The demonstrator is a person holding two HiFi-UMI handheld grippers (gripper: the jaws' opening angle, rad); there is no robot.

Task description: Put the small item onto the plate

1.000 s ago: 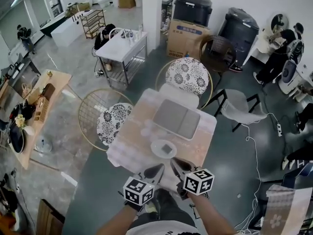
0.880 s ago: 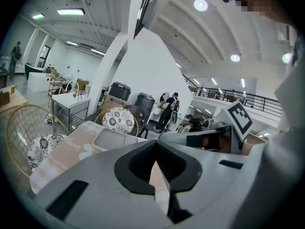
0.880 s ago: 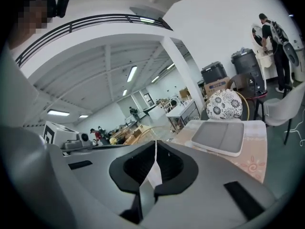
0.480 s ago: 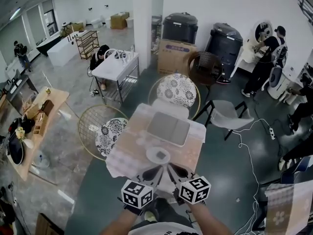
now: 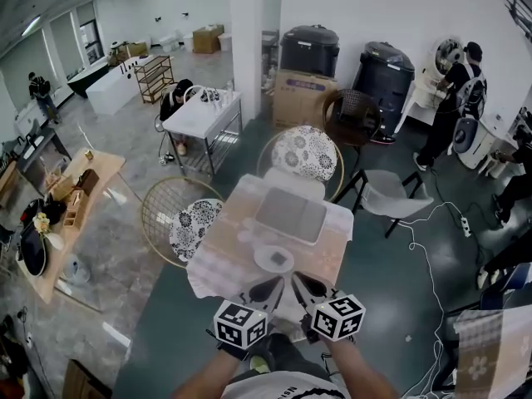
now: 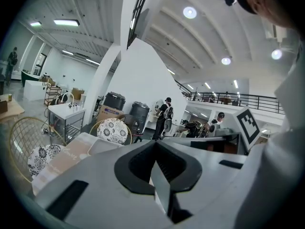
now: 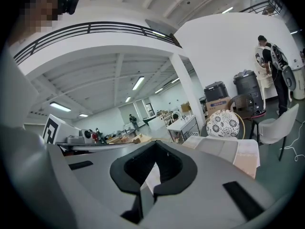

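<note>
One plate (image 5: 260, 260) on the table (image 5: 231, 238), bearing one small item (image 5: 279, 258). Left gripper (image 5: 268, 288) and right gripper (image 5: 301, 285) at the near edge, apart from the plate; both sets of fingers closed together, empty.

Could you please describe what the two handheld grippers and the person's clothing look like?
Both the left gripper and right gripper have grey bodies, dark pointed fingers and a white cube with black square markers. The person wears a white top; the forearms are uncovered.
</note>
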